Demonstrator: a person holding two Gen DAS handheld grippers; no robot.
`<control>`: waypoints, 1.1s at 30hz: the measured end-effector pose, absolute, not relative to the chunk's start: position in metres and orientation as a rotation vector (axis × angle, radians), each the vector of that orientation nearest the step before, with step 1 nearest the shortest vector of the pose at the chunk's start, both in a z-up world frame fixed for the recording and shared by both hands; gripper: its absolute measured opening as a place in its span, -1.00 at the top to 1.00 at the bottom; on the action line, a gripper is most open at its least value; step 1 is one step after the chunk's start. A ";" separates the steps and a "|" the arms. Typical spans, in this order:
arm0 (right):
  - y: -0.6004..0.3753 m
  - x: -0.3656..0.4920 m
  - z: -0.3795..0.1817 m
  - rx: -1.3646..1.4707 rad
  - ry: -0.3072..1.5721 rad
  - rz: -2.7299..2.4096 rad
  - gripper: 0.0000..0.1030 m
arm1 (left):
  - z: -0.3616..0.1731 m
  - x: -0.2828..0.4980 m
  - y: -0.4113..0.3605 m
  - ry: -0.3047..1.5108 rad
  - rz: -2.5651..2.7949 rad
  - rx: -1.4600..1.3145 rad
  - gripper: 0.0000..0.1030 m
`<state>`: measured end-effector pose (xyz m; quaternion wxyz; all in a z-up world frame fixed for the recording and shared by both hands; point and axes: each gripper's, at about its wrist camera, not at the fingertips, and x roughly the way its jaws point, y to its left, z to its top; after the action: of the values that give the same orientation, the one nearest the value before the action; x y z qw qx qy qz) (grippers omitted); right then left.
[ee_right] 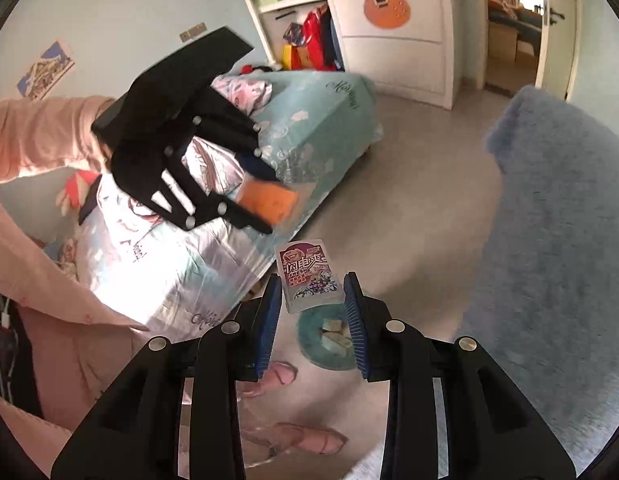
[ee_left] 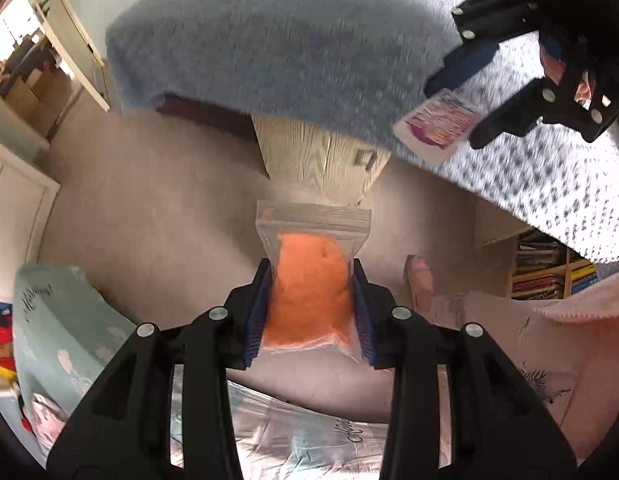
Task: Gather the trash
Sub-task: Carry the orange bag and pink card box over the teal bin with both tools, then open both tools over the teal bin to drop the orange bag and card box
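A clear zip bag with orange stuff (ee_left: 309, 292) is pinched between the blue pads of my left gripper (ee_left: 309, 300), held over the grey floor. The same bag (ee_right: 269, 200) shows in the right wrist view, carried by the left gripper (ee_right: 265, 196) above the bed. My right gripper (ee_right: 312, 300) is shut on a small white and purple packet (ee_right: 309, 276) printed with grapes; the packet (ee_left: 437, 124) and right gripper (ee_left: 453, 120) also appear at the upper right of the left wrist view. A teal bin (ee_right: 329, 340) holding scraps sits on the floor below the packet.
A fluffy blue rug (ee_right: 549, 240) covers the floor to the right. A bed with teal and silvery bedding (ee_right: 309, 132) lies left. A pale wooden post (ee_left: 321, 156) stands beneath the blue fabric. Pink sleeves (ee_right: 37, 136) and slippered feet (ee_right: 281, 376) show. White wardrobe doors (ee_right: 393, 56) stand behind.
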<state>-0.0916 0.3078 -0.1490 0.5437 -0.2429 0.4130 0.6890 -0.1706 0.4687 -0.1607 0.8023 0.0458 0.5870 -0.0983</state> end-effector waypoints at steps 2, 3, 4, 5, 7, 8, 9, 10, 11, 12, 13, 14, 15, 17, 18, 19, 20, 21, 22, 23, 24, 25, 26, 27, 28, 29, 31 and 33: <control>0.318 -0.096 -0.159 -0.594 1.014 1.626 0.36 | -0.172 -0.174 0.475 1.270 -0.215 0.068 0.30; 0.324 -0.099 -0.164 -0.602 1.029 1.626 0.36 | -0.178 -0.175 0.478 1.273 -0.218 0.053 0.30; 0.331 -0.101 -0.168 -0.615 1.042 1.627 0.36 | -0.182 -0.179 0.481 1.277 -0.223 0.042 0.30; 0.333 -0.104 -0.172 -0.625 1.051 1.628 0.36 | -0.187 -0.181 0.482 1.283 -0.232 0.035 0.30; 0.339 -0.106 -0.177 -0.639 1.063 1.622 0.36 | -0.194 -0.184 0.483 1.294 -0.242 0.046 0.30; 0.342 -0.105 -0.179 -0.636 1.074 1.616 0.35 | -0.198 -0.188 0.483 1.300 -0.244 0.057 0.28; 0.346 -0.104 -0.181 -0.632 1.082 1.608 0.35 | -0.202 -0.187 0.483 1.306 -0.234 0.076 0.12; 0.351 -0.104 -0.183 -0.629 1.093 1.604 0.31 | -0.203 -0.187 0.480 1.308 -0.231 0.090 -0.25; 0.351 -0.103 -0.183 -0.630 1.100 1.601 0.30 | -0.206 -0.187 0.475 1.298 -0.239 0.111 -0.39; 0.351 -0.103 -0.185 -0.631 1.106 1.599 0.30 | -0.207 -0.186 0.472 1.289 -0.241 0.137 -0.54; 0.352 -0.102 -0.186 -0.629 1.110 1.598 0.26 | -0.209 -0.187 0.470 1.289 -0.243 0.146 -0.54; 0.351 -0.102 -0.187 -0.630 1.114 1.590 0.19 | -0.211 -0.186 0.469 1.297 -0.255 0.145 -0.54; 0.351 -0.101 -0.188 -0.632 1.121 1.580 0.05 | -0.214 -0.186 0.471 1.303 -0.255 0.142 -0.54; 0.350 -0.100 -0.188 -0.626 1.125 1.579 0.05 | -0.215 -0.184 0.474 1.307 -0.249 0.125 -0.54; 0.349 -0.099 -0.187 -0.628 1.119 1.573 0.04 | -0.214 -0.183 0.475 1.305 -0.247 0.113 -0.54; 0.348 -0.096 -0.186 -0.622 1.122 1.573 0.04 | -0.213 -0.183 0.478 1.304 -0.239 0.101 -0.54; 0.344 -0.095 -0.184 -0.619 1.122 1.566 0.04 | -0.212 -0.183 0.479 1.303 -0.238 0.096 -0.54; 0.342 -0.093 -0.183 -0.616 1.119 1.560 0.04 | -0.209 -0.183 0.481 1.297 -0.234 0.095 -0.54; 0.340 -0.091 -0.181 -0.611 1.118 1.557 0.04 | -0.208 -0.183 0.482 1.294 -0.229 0.097 -0.54; 0.338 -0.089 -0.178 -0.608 1.117 1.552 0.04 | -0.206 -0.183 0.483 1.290 -0.222 0.096 -0.54; 0.336 -0.088 -0.174 -0.606 1.106 1.547 0.04 | -0.204 -0.182 0.483 1.288 -0.218 0.092 -0.54; 0.334 -0.089 -0.172 -0.605 1.099 1.545 0.04 | -0.201 -0.182 0.485 1.281 -0.212 0.084 -0.54; 0.331 -0.089 -0.170 -0.603 1.096 1.542 0.04 | -0.200 -0.180 0.485 1.277 -0.207 0.084 -0.54; 0.329 -0.089 -0.169 -0.601 1.093 1.538 0.04 | -0.198 -0.180 0.486 1.274 -0.200 0.085 -0.54; 0.327 -0.089 -0.167 -0.599 1.089 1.535 0.04 | -0.196 -0.180 0.485 1.270 -0.197 0.083 -0.54; 0.324 -0.089 -0.166 -0.599 1.085 1.533 0.03 | -0.195 -0.180 0.485 1.267 -0.194 0.080 -0.54; 0.322 -0.090 -0.163 -0.602 1.078 1.529 0.03 | -0.193 -0.180 0.485 1.263 -0.186 0.083 -0.54; 0.319 -0.091 -0.160 -0.596 1.073 1.527 0.02 | -0.191 -0.181 0.485 1.260 -0.177 0.091 -0.54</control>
<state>-0.0909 0.3192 -0.1602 0.5575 -0.2528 0.4546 0.6470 -0.1814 0.4850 -0.1912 0.8035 0.0425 0.5881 -0.0824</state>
